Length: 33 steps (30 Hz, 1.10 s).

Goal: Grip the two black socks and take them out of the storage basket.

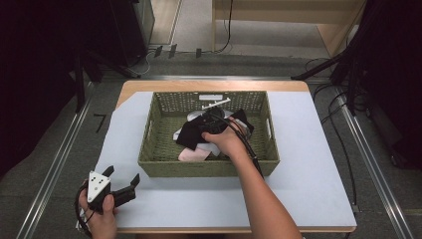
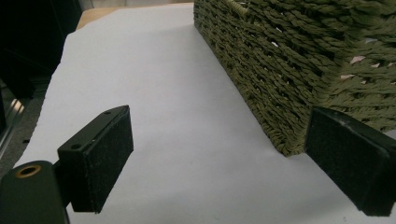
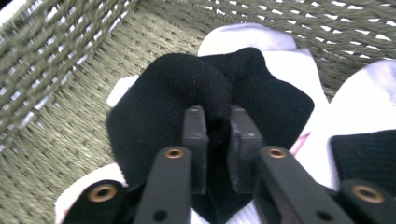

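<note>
An olive woven basket (image 1: 206,168) stands mid-table and holds a heap of socks. In the right gripper view my right gripper (image 3: 217,128) is shut on a raised fold of a black sock (image 3: 177,84), which lies over white socks (image 3: 292,60). From above, the right gripper (image 1: 211,124) sits inside the basket on that black sock (image 1: 188,134), with a pink sock (image 1: 191,155) just in front. My left gripper (image 1: 122,175) rests at the table's front left corner, open and holding nothing. Its pads (image 2: 100,158) stand wide apart beside the basket's outer wall (image 2: 289,60).
A white sheet (image 1: 308,164) covers the wooden table top. Another black sock (image 3: 369,154) lies at the right in the right gripper view. A white label or strip (image 1: 215,104) sits at the basket's far side. Cables and dark stands ring the table on the floor.
</note>
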Available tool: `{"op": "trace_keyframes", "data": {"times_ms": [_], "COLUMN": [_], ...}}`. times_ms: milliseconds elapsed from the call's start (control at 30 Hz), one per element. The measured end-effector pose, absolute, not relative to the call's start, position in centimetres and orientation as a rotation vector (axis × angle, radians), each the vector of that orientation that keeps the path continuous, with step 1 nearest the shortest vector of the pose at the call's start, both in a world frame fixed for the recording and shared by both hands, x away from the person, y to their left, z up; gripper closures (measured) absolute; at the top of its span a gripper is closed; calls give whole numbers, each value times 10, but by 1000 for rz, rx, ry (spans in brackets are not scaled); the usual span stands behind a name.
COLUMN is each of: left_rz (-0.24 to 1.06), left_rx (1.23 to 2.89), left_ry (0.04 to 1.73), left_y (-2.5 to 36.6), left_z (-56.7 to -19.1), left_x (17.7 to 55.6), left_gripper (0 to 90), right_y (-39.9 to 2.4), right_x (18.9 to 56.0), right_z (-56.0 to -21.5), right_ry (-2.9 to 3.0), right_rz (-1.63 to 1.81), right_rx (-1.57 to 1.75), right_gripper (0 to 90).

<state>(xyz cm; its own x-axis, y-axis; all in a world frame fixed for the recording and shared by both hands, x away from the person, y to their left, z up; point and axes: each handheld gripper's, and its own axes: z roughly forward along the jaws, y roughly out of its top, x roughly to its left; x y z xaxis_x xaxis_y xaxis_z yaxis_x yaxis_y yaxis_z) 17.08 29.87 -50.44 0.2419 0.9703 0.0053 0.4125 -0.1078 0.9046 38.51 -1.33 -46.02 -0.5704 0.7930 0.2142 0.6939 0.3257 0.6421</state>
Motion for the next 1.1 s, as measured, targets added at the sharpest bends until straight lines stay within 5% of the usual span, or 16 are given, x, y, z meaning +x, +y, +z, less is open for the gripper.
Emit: {"op": "trace_keyframes", "data": {"times_ms": [667,767,833,867,1000,1100], "left_rz": [830,831,829,829,830,829], "left_rx": [1677,1678,1677,1677,1679,1678], "left_ry": [1296,1295,1294,1294,1294,1292], "left_y": [298,298,299,299,298,299], "left_z": [-504,-504,-504,-504,-504,-504], "left_x": [171,171,171,171,171,171], "left_gripper": [94,94,94,94,94,94], "right_y": [-36,-32,-24,-24,-11,-8], "right_x": [376,377,377,377,375,376], "right_z": [-441,-446,-454,-454,-465,-468], "right_ry": [2121,2197,2292,2292,2384,2400], "right_rz": [1095,1053,1055,1055,1020,1020], "right_rx": [1377,1358,1328,1328,1245,1223], "right_gripper": [852,784,638,638,329,242]}}
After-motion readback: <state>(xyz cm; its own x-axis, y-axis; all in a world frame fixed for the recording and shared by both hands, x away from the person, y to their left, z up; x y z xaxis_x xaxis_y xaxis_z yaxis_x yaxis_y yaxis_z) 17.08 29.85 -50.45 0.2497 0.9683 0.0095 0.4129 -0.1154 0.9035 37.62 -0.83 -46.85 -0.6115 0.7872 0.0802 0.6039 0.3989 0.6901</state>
